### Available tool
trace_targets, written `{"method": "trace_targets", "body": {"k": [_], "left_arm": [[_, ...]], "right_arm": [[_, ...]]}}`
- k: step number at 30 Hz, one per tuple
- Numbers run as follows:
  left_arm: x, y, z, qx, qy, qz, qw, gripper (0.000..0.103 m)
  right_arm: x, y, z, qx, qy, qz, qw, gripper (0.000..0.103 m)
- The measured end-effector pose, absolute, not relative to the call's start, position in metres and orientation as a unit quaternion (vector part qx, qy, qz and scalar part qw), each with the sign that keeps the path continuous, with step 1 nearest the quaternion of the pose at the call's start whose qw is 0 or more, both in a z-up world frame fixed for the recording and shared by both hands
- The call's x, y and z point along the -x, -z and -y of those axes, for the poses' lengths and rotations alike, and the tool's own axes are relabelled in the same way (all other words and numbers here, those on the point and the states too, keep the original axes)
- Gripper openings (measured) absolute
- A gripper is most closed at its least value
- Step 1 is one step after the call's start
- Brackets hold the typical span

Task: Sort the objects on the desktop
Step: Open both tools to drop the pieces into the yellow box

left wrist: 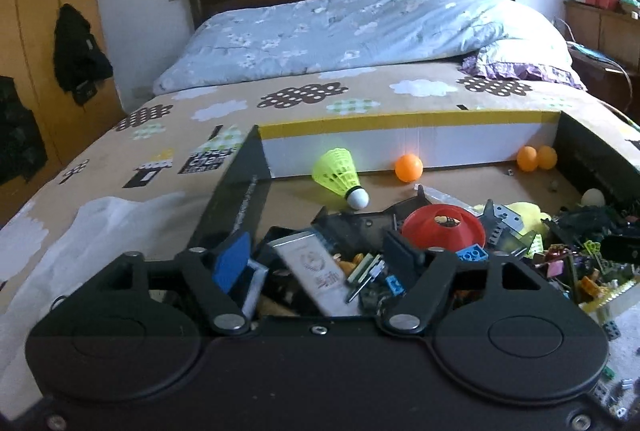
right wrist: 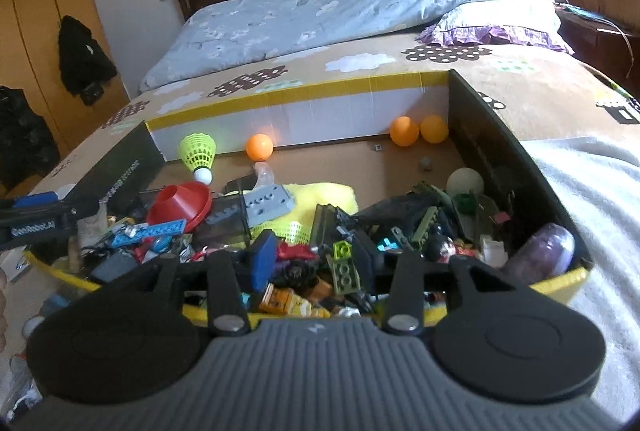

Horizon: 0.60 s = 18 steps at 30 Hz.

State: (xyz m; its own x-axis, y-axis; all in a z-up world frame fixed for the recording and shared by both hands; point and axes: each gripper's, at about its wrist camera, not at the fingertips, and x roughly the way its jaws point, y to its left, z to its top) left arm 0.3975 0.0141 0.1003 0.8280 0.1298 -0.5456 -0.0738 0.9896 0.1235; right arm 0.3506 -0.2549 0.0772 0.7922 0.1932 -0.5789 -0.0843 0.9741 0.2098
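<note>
Clutter of small toys lying heaped in cardboard box [right wrist: 500,135] on bed [left wrist: 120,167]. Left gripper [left wrist: 320,263] and right gripper [right wrist: 316,263] both hovering jaws apart, gripping nothing. Green brick [right wrist: 345,269] sitting between right jaws: light, rigid, slick; pinching flat sides likely best. Shuttlecock [left wrist: 340,177] fragile, cork end safer.

The left gripper [right wrist: 28,219] is cut off at the frame's edge, perhaps mid-body.

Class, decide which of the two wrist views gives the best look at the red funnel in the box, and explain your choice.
The right wrist view: the red funnel lies on its side, so both cone and rim are visible, unobstructed. In the left wrist view the red funnel is seen more from above, mostly its rim, with toy clutter crowding its near edge.
</note>
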Motion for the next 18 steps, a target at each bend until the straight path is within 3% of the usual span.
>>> {"method": "trace_targets", "body": {"k": [18], "left_arm": [[-0.266, -0.177, -0.019, -0.050, -0.051, -0.291, 0.954, 0.082]], "right_arm": [[-0.213, -0.155, 0.231, -0.018, -0.119, -0.292, 0.949, 0.065]]}}
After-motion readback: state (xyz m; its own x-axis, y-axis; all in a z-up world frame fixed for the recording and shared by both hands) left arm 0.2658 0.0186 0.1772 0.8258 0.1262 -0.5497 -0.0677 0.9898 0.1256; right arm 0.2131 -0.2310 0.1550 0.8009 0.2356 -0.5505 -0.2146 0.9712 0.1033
